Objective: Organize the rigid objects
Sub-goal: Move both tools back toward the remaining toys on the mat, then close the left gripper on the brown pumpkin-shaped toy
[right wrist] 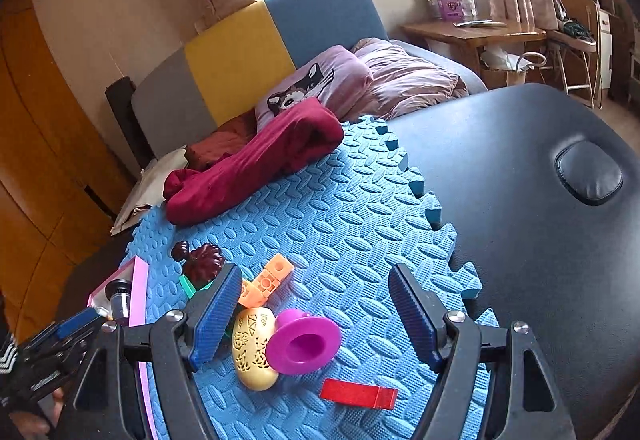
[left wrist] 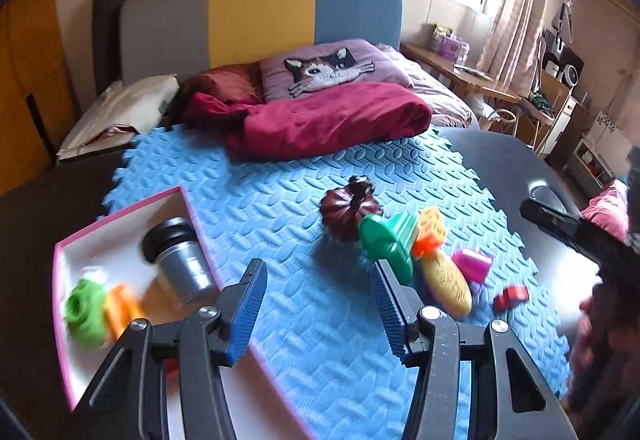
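Both tongs, left (left wrist: 318, 306) and right (right wrist: 314, 314), gape wide, empty, over the mat (left wrist: 304, 175); box (left wrist: 120, 217) on its left edge, toys mid-mat.

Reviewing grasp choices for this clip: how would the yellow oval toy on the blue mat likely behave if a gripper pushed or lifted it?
The yellow oval toy looks like hard moulded plastic, so probably stiff. Its rounded, egg-like body may roll or swivel when nudged, though the magenta cup leaning against it could check that. Smooth curved sides might slip between the pads; its cut-out pattern suggests it is hollow and light.
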Motion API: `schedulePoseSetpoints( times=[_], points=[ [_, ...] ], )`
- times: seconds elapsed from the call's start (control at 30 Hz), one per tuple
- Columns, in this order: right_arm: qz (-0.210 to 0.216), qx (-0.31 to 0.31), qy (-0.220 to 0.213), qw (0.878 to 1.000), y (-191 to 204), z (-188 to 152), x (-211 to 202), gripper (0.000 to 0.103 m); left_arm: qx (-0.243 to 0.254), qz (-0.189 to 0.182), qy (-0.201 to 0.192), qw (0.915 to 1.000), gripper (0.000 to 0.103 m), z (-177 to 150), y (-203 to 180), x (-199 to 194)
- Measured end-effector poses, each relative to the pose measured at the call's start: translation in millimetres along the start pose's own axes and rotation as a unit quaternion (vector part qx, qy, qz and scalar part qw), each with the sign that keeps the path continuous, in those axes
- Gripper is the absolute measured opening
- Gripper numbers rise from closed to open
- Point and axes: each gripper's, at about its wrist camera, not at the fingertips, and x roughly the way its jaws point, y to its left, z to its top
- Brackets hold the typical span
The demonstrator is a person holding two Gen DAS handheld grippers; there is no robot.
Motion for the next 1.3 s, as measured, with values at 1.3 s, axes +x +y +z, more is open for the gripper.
schedulePoseSetpoints(
  times=[1.3],
  points=[
    [0.004,0.046,0.007,0.999,-18,3,2,0.077,-0.017,-0.010,0.003,0.9998,0.024,43,-21,70]
  ],
)
